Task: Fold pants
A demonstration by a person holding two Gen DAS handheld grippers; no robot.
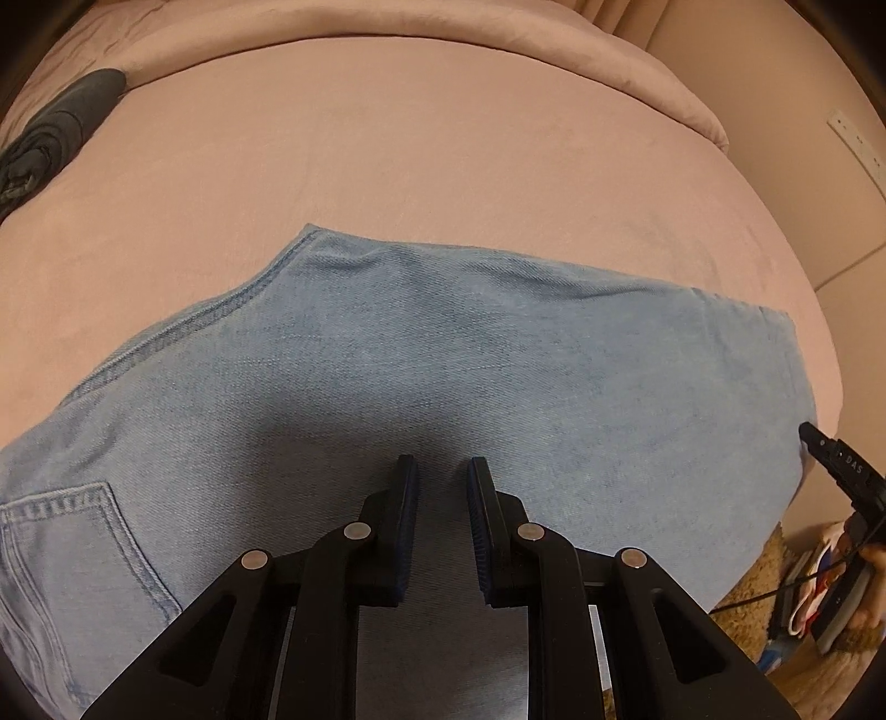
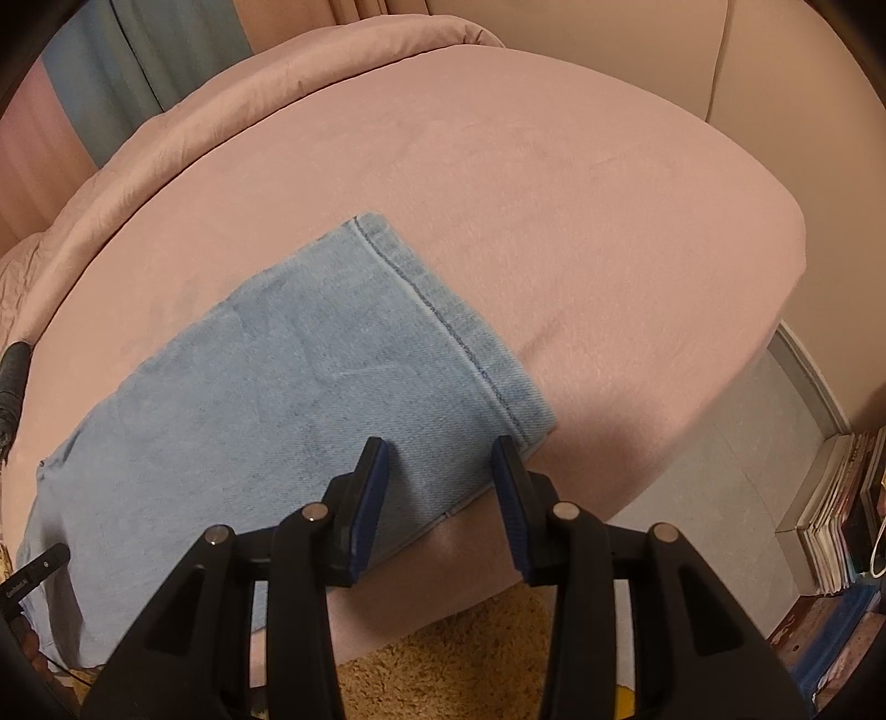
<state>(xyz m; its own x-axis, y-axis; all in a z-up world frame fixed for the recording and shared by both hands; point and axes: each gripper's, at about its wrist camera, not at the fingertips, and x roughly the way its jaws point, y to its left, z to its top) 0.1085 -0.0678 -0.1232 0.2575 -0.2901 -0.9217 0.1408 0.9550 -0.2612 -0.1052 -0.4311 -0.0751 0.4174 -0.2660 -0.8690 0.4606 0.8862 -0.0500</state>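
A bed (image 2: 554, 183) covered in a smooth pink sheet fills both views, with a rolled pink duvet (image 1: 387, 27) along its far side and a dark grey bundle of cloth (image 1: 50, 127) near one corner. The pair of light blue denim pants (image 1: 443, 354) lies flat near the bed's near edge, already doubled so that one stitched hem (image 2: 443, 327) runs across its right end and a back pocket (image 1: 72, 548) shows at the left.

The left gripper (image 1: 442, 471) hangs over the middle of the denim, its jaws released with a narrow gap and no cloth between them. The right gripper (image 2: 440, 451) hovers at the hem corner nearest the bed's edge, jaws wider apart and also empty; whether its tips touch the fabric is hard to say from this angle.

The step in hand looks like picking up the hem end for the next fold. To do it well, the right jaws should bite all layers at the corner, not the top one alone, while the left takes the hem's far corner or pins the middle, so the hem travels square toward the pocket end without dragging the sheet.
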